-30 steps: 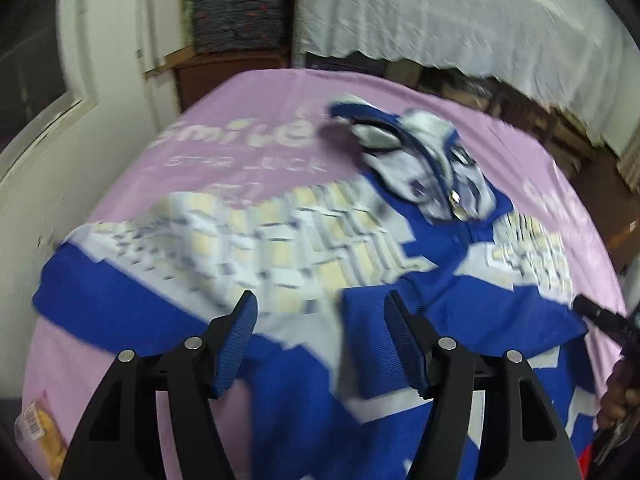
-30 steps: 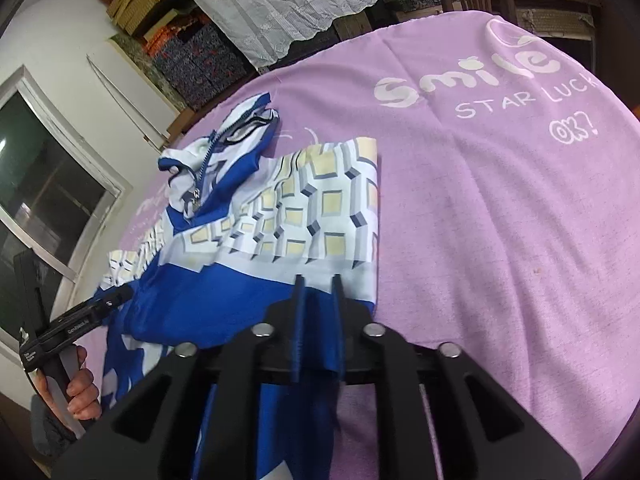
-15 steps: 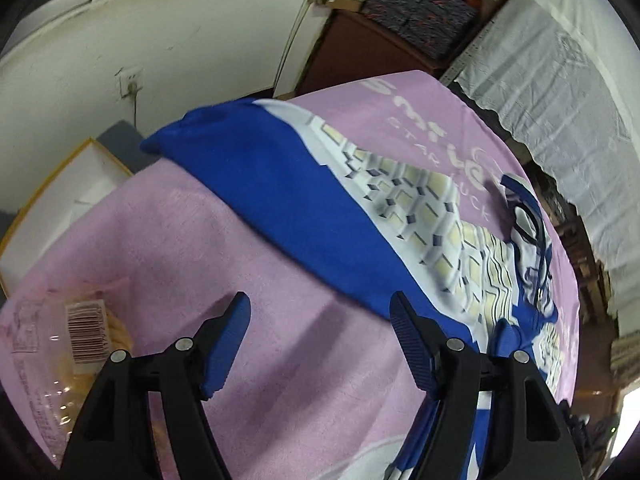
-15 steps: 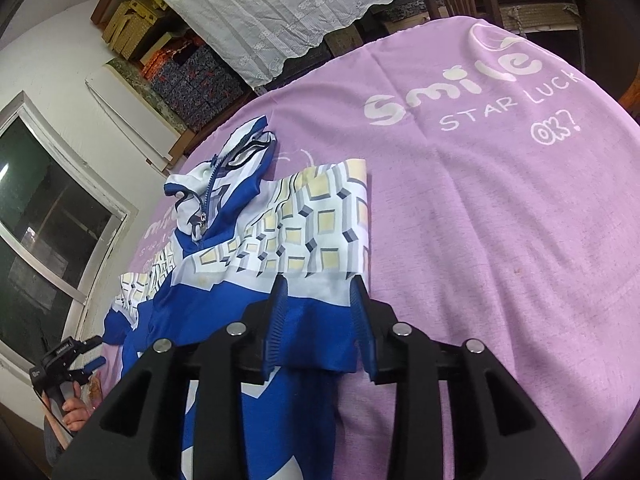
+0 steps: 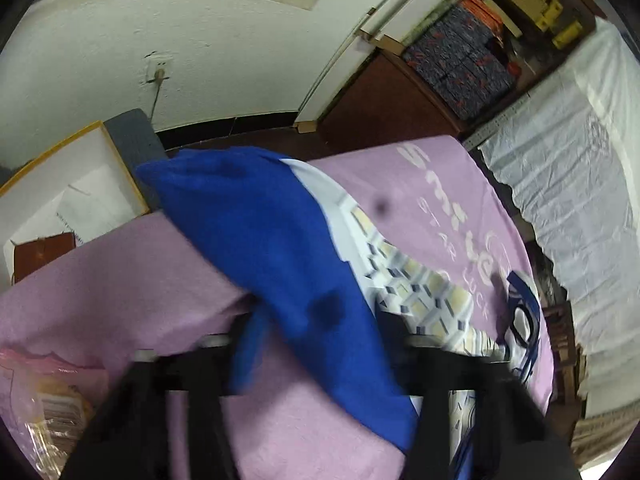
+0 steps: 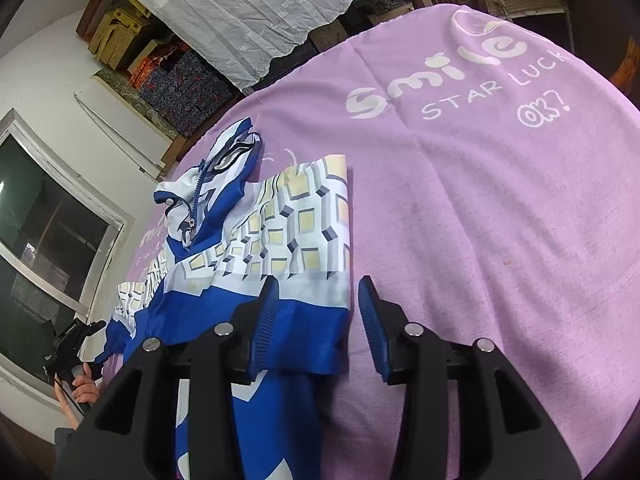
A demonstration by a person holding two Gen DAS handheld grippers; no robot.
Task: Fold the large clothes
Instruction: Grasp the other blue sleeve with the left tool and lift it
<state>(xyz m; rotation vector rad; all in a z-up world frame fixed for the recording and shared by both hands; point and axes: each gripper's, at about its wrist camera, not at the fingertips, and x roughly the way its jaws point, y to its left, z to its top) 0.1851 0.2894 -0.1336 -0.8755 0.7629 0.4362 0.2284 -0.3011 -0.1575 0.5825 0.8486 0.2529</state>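
The blue-and-white jacket [image 6: 256, 240] lay on the purple-covered desk [image 6: 500, 208]; the left hand-held gripper [image 5: 316, 340] was closing around its blue sleeve [image 5: 260, 232]; the right hand-held gripper [image 6: 316, 324], opening, straddled the jacket's folded edge.

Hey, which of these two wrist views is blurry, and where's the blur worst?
Left wrist view: motion-smeared, worst on the left gripper, whose jaws are closing around the blue and white patterned zip jacket. Right wrist view: sharp, right gripper crisp, only fisheye bending at the purple printed table cloth edges.
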